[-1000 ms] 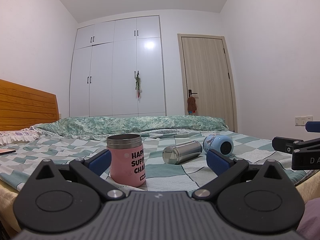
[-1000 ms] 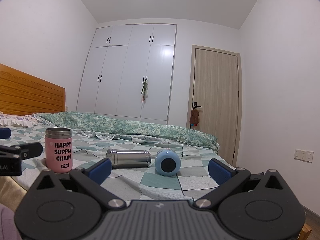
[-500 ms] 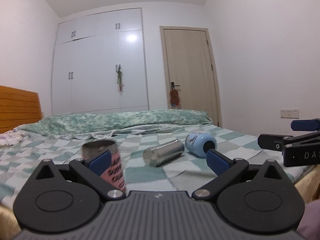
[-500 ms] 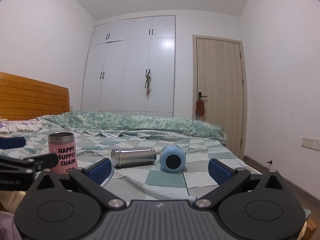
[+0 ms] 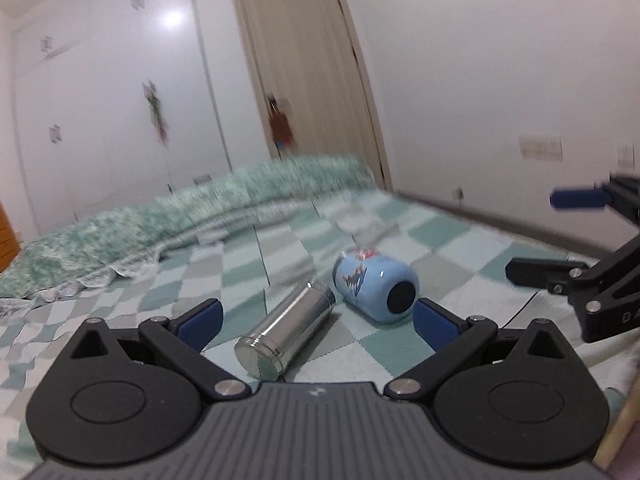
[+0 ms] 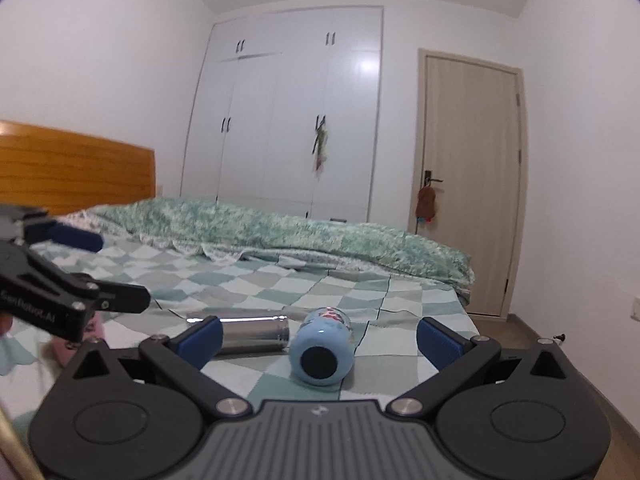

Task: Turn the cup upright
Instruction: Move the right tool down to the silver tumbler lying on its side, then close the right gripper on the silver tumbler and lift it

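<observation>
A steel cup (image 5: 286,330) lies on its side on the checked bedspread, its base toward me; it also shows in the right wrist view (image 6: 254,334). A light blue cup (image 5: 374,286) lies on its side just right of it, black base toward me; the right wrist view (image 6: 322,354) shows it too. My left gripper (image 5: 316,316) is open and empty, just short of the steel cup. My right gripper (image 6: 318,334) is open and empty, facing the blue cup. A pink cup (image 6: 74,350) is mostly hidden behind the left gripper in the right wrist view.
The bed (image 6: 360,284) carries a rumpled green quilt (image 6: 280,232) at the back. A wooden headboard (image 6: 76,168) stands at left. White wardrobes (image 6: 288,120) and a door (image 6: 468,184) are behind. The bed's right edge drops to the floor (image 6: 532,324).
My left gripper has swung right and closer to the lying cups; the pink cup has left its view. My right gripper has moved nearer the blue cup.
</observation>
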